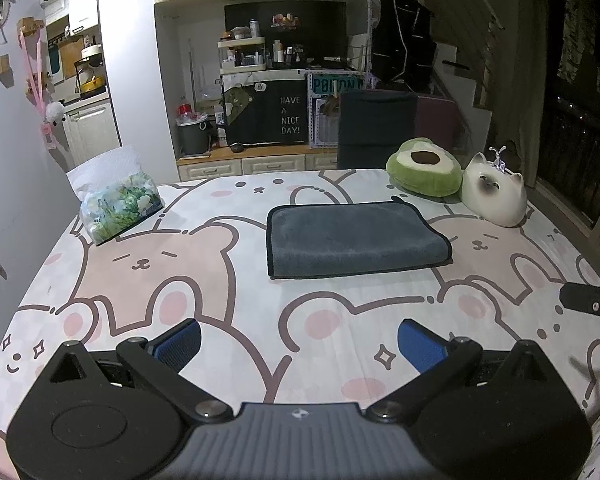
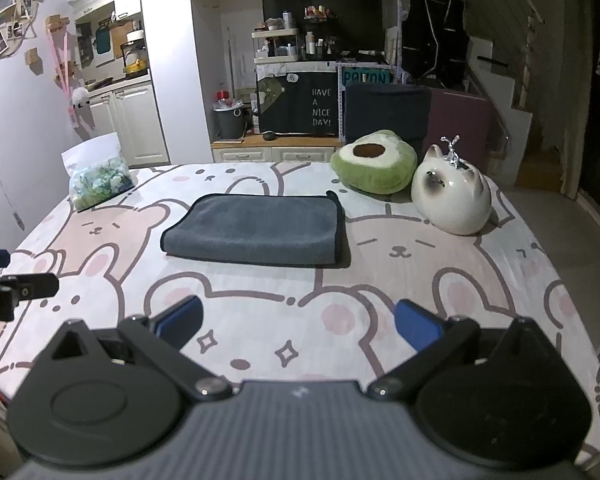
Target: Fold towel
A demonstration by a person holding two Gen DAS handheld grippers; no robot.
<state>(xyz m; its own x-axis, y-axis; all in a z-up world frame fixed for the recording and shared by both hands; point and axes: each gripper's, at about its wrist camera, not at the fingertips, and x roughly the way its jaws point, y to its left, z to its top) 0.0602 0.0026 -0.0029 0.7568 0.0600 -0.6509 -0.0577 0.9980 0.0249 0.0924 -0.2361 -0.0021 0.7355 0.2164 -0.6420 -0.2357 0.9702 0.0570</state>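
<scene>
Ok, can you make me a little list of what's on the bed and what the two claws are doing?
towel: grey towel, already folded over, lying flat mid-bed
left claw: left claw open, holding nothing, short of the towel
right claw: right claw open, holding nothing, short of the towel
toys: avocado pillow touching the cat toy, past the towel's far right corner
bag: plastic bag at the far left
cover: bed sheet with bears and bunnies

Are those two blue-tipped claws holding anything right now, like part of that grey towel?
No. The left gripper and right gripper are both open and empty, and the grey towel lies folded on the table, untouched.
</scene>
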